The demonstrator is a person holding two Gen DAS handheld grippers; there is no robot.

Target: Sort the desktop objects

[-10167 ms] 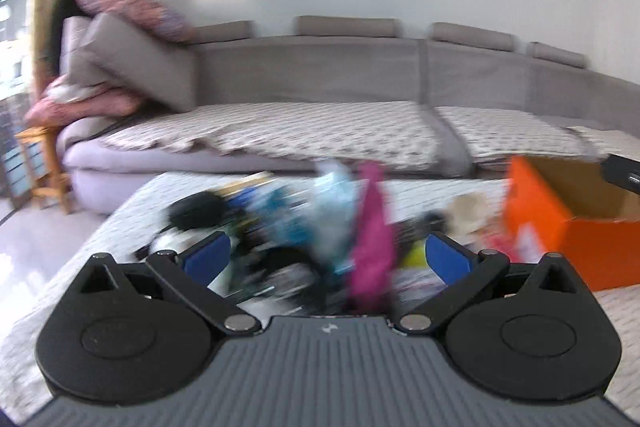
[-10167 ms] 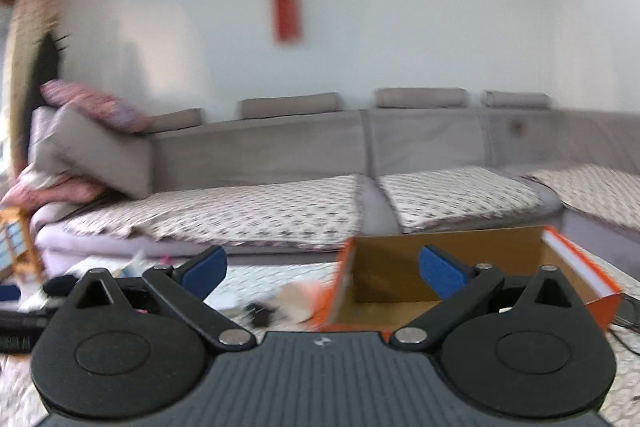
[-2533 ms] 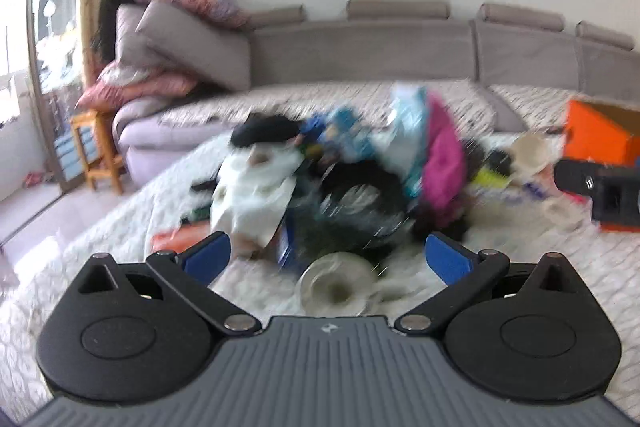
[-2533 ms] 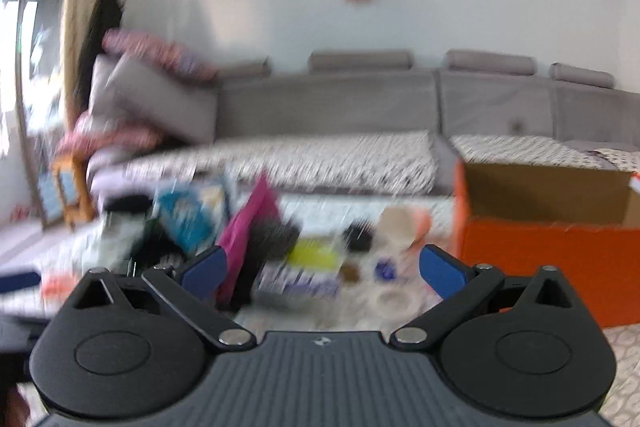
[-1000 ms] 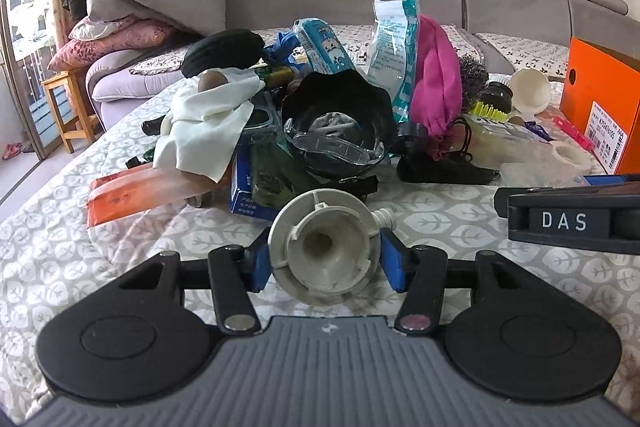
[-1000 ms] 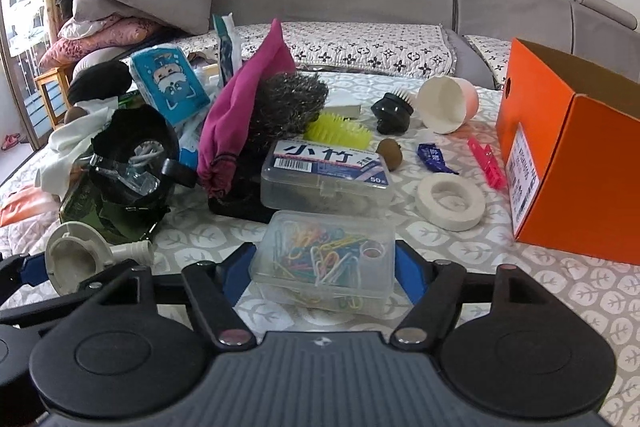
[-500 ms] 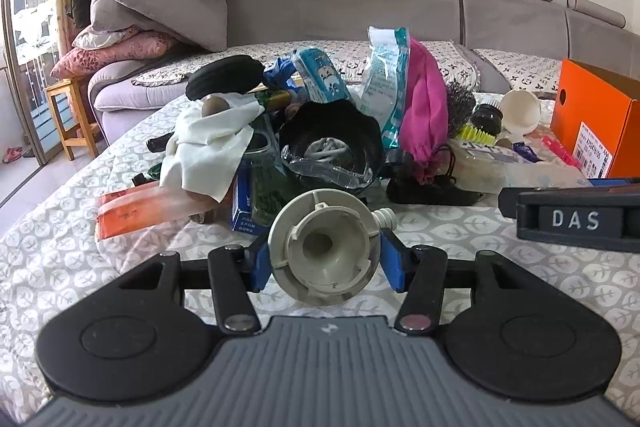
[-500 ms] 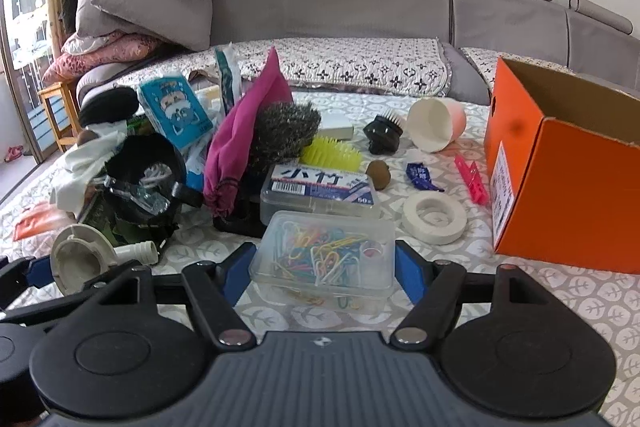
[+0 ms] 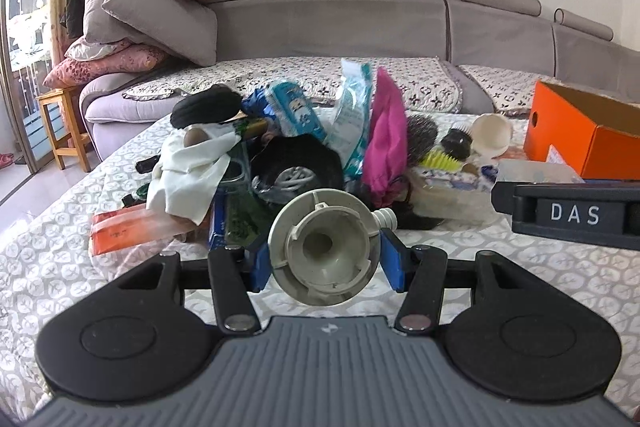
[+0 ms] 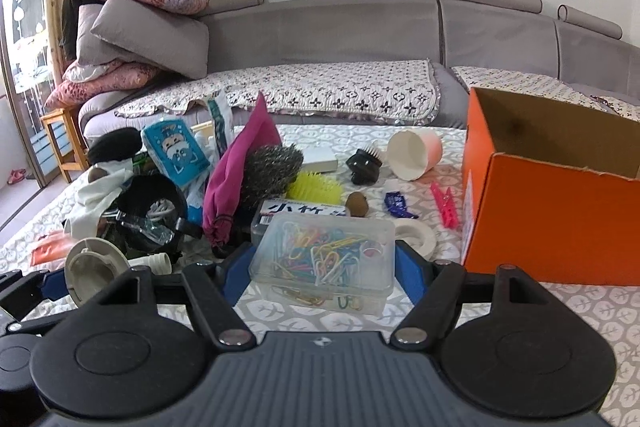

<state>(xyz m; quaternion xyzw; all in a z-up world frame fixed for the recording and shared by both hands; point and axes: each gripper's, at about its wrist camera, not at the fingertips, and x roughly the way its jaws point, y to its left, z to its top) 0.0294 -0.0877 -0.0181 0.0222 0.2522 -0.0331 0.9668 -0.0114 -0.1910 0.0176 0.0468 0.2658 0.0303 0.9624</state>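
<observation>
Left wrist view: the left hand-held gripper [image 9: 325,259] is closed on a round grey plastic fitting [image 9: 323,247], one blue pad pressing each side of its rim, its hollow face turned toward the camera and a ribbed spout sticking out at its upper right. Behind it, on the patterned worktop [image 9: 48,259], lies a heap of things: a white cloth [image 9: 192,167], a black bowl [image 9: 298,163], a magenta bag [image 9: 386,143] and a blue-and-white packet [image 9: 294,113]. An orange box [image 9: 586,143] stands at the far right, open at the top.

Right wrist view: the right hand-held gripper [image 10: 323,271] is closed on a clear box of coloured paper clips [image 10: 323,261], its blue pads against the two short ends; the box looks raised off the worktop. The orange box is just to the right, its near wall well above the clip box. A roll of white tape [image 10: 418,237] lies between them, and a pink clothes peg [image 10: 443,205] beyond it.
</observation>
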